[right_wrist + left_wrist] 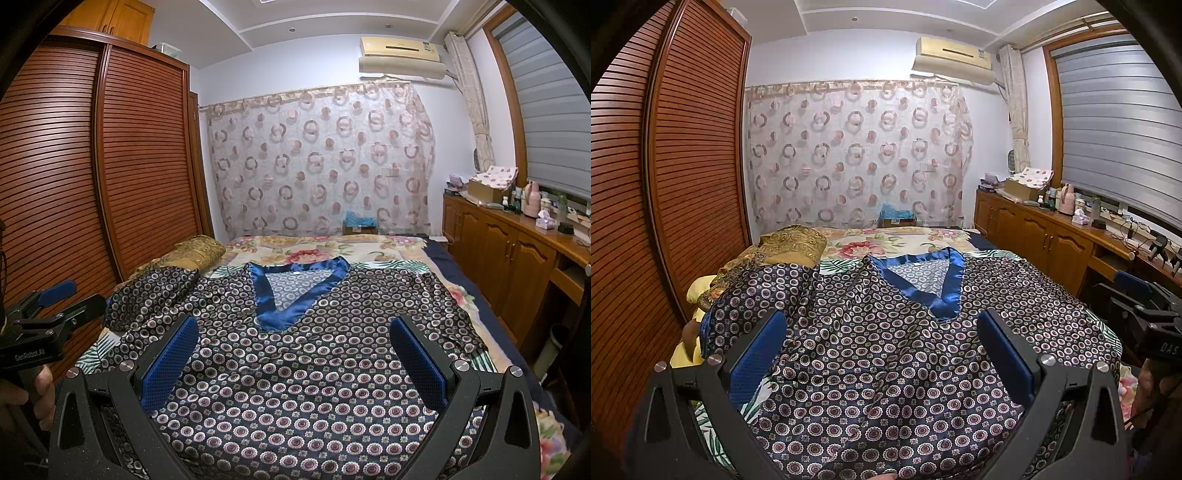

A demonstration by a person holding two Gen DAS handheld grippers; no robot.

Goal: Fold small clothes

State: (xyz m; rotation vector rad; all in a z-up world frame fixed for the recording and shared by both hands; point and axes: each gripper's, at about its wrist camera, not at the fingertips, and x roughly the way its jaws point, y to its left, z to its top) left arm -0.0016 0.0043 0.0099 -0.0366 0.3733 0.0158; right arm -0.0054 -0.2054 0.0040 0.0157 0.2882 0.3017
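Note:
A dark navy satin top printed with small circles lies spread face up on the bed. Its blue V-neck trim points toward me. The left sleeve is bunched up by the pillow. My left gripper hovers open over the shirt's lower left part, holding nothing. My right gripper is also open above the shirt's chest, empty. Each gripper shows at the edge of the other's view: the right gripper and the left gripper, held by a hand.
The bed has a floral cover and a gold pillow at left. A slatted wooden wardrobe runs close along the left. A wooden cabinet with clutter stands at right.

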